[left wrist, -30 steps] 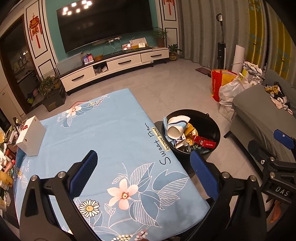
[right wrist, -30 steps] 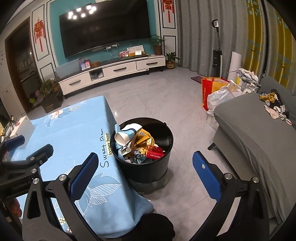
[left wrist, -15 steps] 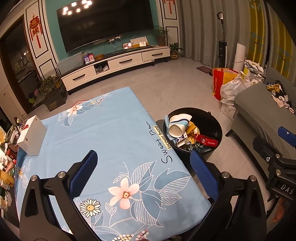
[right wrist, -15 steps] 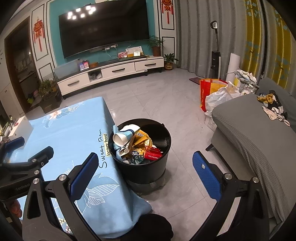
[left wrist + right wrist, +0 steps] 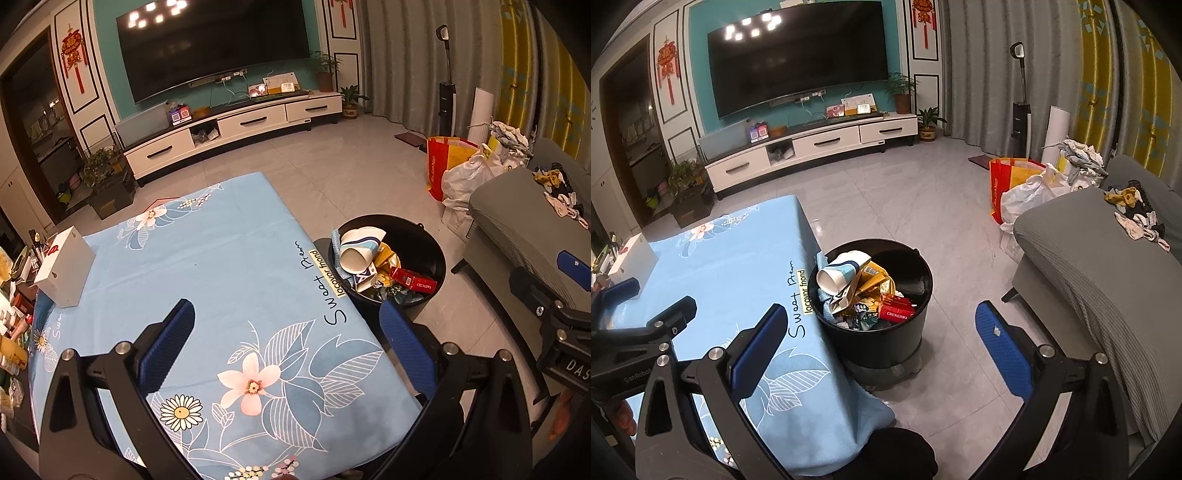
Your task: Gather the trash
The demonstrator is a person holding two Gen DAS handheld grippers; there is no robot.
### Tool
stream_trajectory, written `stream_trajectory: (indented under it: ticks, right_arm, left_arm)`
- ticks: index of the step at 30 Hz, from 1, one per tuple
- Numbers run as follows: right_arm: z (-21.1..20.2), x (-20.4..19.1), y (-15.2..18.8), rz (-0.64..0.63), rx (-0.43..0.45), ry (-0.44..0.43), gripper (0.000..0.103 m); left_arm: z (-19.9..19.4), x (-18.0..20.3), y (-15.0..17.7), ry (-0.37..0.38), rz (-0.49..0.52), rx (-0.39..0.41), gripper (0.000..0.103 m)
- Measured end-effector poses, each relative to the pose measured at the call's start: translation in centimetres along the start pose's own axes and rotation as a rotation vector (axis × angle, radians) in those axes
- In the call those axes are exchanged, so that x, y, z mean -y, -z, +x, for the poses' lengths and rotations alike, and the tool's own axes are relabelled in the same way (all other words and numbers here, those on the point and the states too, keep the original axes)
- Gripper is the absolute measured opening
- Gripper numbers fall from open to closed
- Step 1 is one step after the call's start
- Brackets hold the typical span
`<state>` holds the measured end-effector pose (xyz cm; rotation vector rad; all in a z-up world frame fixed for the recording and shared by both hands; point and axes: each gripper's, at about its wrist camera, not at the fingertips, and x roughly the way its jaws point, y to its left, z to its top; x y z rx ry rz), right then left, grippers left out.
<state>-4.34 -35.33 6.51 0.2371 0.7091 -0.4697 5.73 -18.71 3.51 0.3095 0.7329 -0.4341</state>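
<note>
- Two grippers are up over the room, both with jaws wide apart and nothing between them.
- Left gripper [image 5: 286,334] hovers above the table [image 5: 229,266], which is covered by a light blue flowered cloth; the cloth under its jaws is bare.
- Ahead and to the right of the left jaws, just beside the table's edge, stands a black bin [image 5: 436,254] on the floor.
- Trash in the bin: a white paper cup [image 5: 840,275] on its side, gold wrappers [image 5: 875,284] and a red carton [image 5: 895,312].
- Right gripper [image 5: 877,330] hangs over the floor by the table corner, with the bin just ahead between its jaws.
- Far ahead to the left of the left jaws, a white box [image 5: 64,266] sits on the table.
- To the right of the right jaws is a grey sofa [image 5: 1108,266].
</note>
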Motion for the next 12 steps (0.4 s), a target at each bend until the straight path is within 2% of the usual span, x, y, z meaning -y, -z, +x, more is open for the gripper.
stream_trajectory:
  ticks: [12]
  right_arm:
    - [-0.16, -0.13, -0.18, -0.002, 0.006, 0.0, 0.099]
  left_arm:
    - [-0.28, 0.06, 0.11, 0.002, -0.004, 0.005, 0.1]
